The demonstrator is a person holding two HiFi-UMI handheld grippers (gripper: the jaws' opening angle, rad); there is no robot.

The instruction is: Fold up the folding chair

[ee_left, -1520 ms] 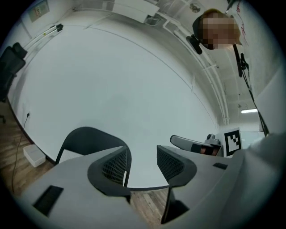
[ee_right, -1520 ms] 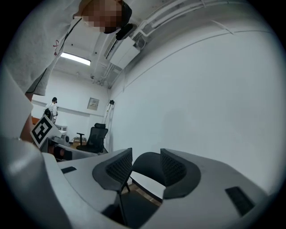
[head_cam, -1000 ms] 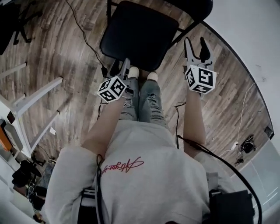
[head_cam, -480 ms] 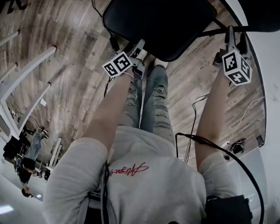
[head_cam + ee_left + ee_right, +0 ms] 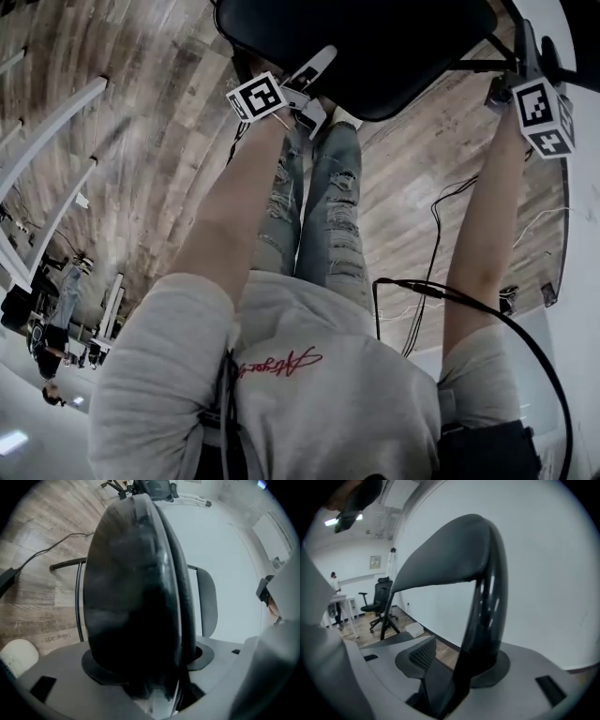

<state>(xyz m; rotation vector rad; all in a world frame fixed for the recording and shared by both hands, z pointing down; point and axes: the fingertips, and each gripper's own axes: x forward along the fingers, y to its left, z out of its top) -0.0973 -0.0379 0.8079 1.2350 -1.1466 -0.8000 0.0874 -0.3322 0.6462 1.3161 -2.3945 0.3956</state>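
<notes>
The black folding chair stands open in front of me, its seat [image 5: 375,47] at the top of the head view. My left gripper [image 5: 314,70] reaches the seat's front edge. Its jaws have just been opening, and the seat pad [image 5: 136,597] runs edge-on between them, with one grey finger [image 5: 207,602] standing apart beside it. My right gripper [image 5: 532,47] is at the chair's right side. Its jaws have also been opening, and the curved backrest [image 5: 454,559] rises from the gap next to a ribbed finger [image 5: 419,654]. I see no pad pressing on the chair.
My legs [image 5: 319,206] stand right against the seat on the wood floor. Cables [image 5: 441,202] trail over the floor at the right. A white table frame [image 5: 47,141] is at the left. An office chair [image 5: 377,604] stands far off by the white wall.
Both grippers have gone down and forward to the chair. The left one has rolled and come to the seat's front edge; the right one has come to the chair's right side.
</notes>
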